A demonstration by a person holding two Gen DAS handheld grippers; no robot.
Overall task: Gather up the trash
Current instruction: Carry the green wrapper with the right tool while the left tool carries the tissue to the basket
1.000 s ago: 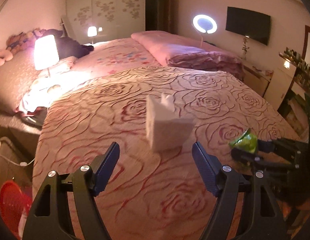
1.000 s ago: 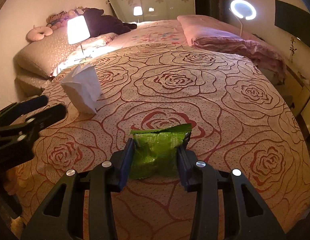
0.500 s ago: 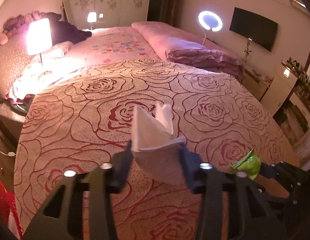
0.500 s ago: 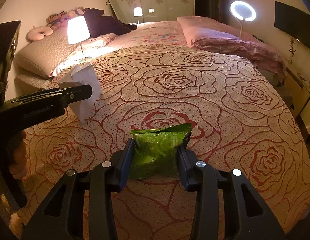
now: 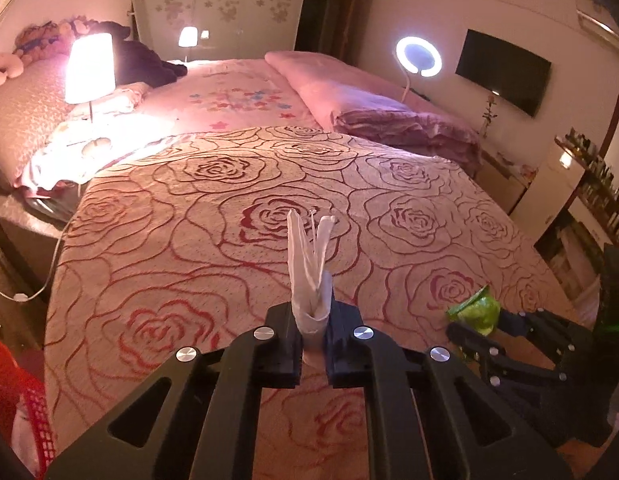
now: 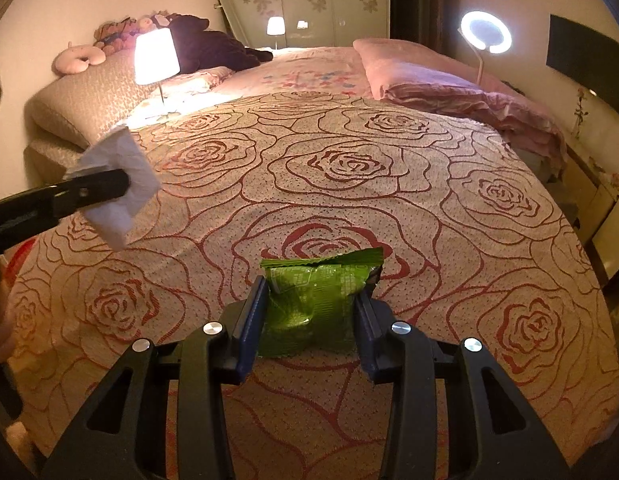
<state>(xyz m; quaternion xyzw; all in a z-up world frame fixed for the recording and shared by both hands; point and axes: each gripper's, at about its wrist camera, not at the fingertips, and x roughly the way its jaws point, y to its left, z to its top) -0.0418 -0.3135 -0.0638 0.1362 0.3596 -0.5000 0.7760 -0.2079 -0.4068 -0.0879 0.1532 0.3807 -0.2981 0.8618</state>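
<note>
My left gripper [image 5: 313, 334] is shut on a white paper bag [image 5: 309, 276], squeezed flat between the fingers and held above the rose-patterned bedspread [image 5: 189, 248]. The same bag [image 6: 117, 184] shows at the left of the right wrist view, pinched in the left gripper [image 6: 109, 188]. My right gripper [image 6: 311, 312] is shut on a green snack wrapper [image 6: 315, 296] and holds it over the near part of the bed. In the left wrist view the right gripper [image 5: 469, 326] sits low right with the wrapper [image 5: 475, 310].
A red mesh basket [image 5: 17, 396] stands on the floor at the bed's left corner. A lit lamp [image 5: 89, 68] and pillows are at the far left, a folded pink quilt [image 5: 381, 108] at the back right, shelves and a cabinet [image 5: 565, 184] at the right.
My left gripper moved up to the white paper bag, closed on it, squashed it flat and lifted it off the bedspread. The right gripper kept still with the green wrapper.
</note>
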